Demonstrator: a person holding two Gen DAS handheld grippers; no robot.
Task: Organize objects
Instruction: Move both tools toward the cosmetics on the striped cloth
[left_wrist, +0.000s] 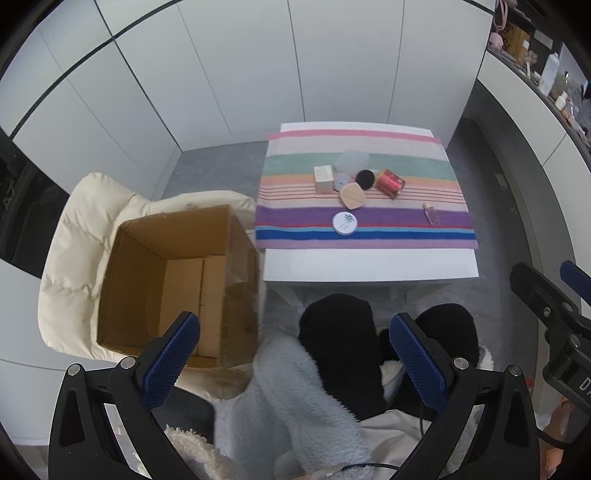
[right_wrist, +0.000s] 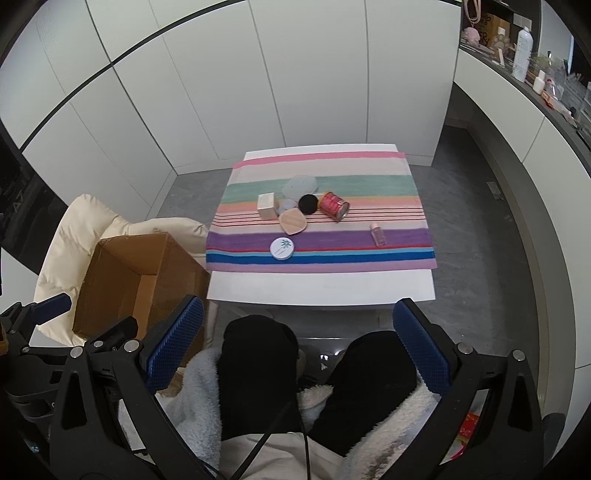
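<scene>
Both claws hang spread and empty over the person's knees — left gripper (left_wrist: 293, 354), right gripper (right_wrist: 299, 347). Ahead, on the striped towel (right_wrist: 369, 254), the white round tin (right_wrist: 282, 248) looks light, rigid, slick; pinch its rim. Cardboard box (left_wrist: 177, 273) waits left.

A striped cloth (right_wrist: 369, 236) covers the white desk (right_wrist: 321, 288). On the cloth, a small cube box (right_wrist: 266, 206), round puffs (right_wrist: 308, 204) and a red tin (right_wrist: 333, 206) cluster centrally; a round white compact (right_wrist: 282, 248) lies nearer, and a small pink bottle (right_wrist: 378, 234) lies to the right. An open cardboard box (left_wrist: 177, 284) sits left of the desk on a cream padded chair (left_wrist: 74, 266).
</scene>
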